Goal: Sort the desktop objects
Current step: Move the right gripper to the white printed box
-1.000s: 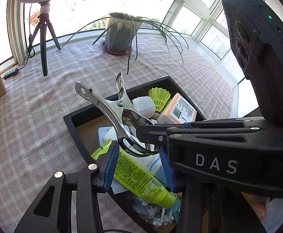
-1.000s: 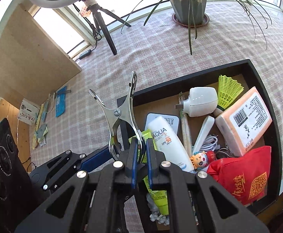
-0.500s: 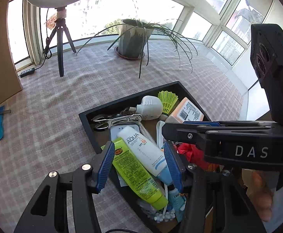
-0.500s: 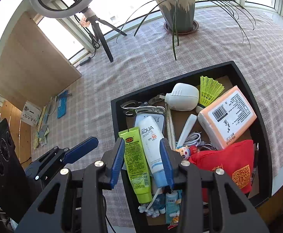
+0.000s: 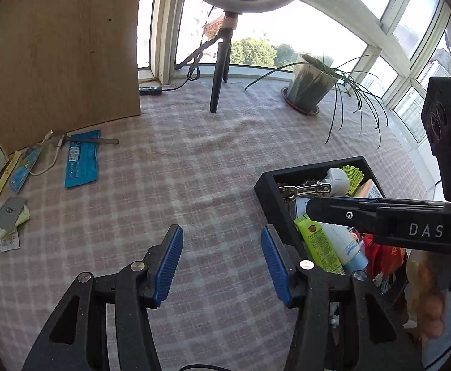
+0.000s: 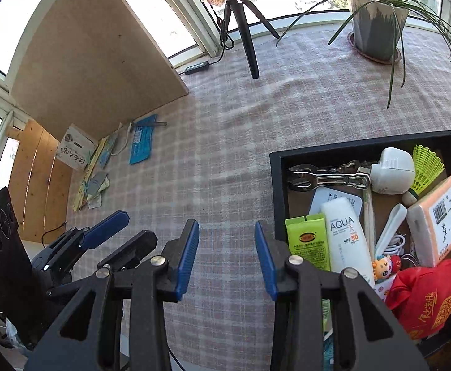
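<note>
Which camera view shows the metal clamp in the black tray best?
The right wrist view: the metal clamp lies whole along the black tray's far wall. In the left wrist view it is smaller, partly hidden behind the right tool.

Shiny metal clamp, matt black tray — woven checked cloth

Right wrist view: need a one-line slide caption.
Open, empty right gripper over checked tablecloth, beside the black tray holding metal clamp, sunscreen tube and other items.
</note>
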The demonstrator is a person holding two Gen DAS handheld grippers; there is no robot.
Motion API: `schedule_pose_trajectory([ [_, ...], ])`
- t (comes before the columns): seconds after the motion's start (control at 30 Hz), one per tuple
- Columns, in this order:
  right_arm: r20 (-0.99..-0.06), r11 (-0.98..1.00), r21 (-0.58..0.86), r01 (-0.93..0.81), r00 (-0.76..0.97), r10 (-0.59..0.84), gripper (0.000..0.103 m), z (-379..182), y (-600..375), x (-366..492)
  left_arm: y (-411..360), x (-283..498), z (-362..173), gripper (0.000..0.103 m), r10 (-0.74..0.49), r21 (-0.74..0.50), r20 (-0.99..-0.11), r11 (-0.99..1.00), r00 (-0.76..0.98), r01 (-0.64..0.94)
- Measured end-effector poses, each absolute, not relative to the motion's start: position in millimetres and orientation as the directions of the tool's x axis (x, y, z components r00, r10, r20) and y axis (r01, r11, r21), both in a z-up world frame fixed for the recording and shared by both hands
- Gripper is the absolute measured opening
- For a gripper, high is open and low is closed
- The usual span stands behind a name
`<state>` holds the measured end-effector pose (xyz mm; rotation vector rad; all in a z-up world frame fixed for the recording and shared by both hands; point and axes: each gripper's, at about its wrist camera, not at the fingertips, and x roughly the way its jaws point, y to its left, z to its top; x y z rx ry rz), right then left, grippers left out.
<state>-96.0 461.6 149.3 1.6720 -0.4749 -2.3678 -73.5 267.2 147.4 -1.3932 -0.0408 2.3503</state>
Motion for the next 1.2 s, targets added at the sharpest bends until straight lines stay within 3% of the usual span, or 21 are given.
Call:
schedule_pose_trajectory([
  [0.17, -0.872, -0.923, 0.383, 0.015, -0.323, -0.367, 0.043, 146.2, 410.1, -107.0, 201.4, -85.6, 145.0, 0.05, 0.31, -0.215, -0.846, -0.943, -0.434, -0.255],
  [0.6, -0.862, -0.912, 0.358, 0.201, -0.304, -0.405, 0.044, 172.0, 243.0, -172.0, -12.2, -135.2, 159.1, 0.05, 0.155, -0.215, -0.817, -0.976, -0.555, 0.044],
  [0.73, -0.845, -0.893, 0.354, 0.278, -0.313, -0.433, 0.056, 178.3, 196.5, -202.3, -67.5, -151.9, 150.3, 0.05, 0.101, -0.222, -0.812, -0.964, -0.575, 0.144],
  [1.2, -0.807, -0.816, 0.397, 0.42, -0.263, -0.528, 0.058, 157.1, 43.1, -324.5, -181.1, -232.1, 134.3, 0.05, 0.013, -0.231, -0.795, -0.931, -0.607, 0.282],
])
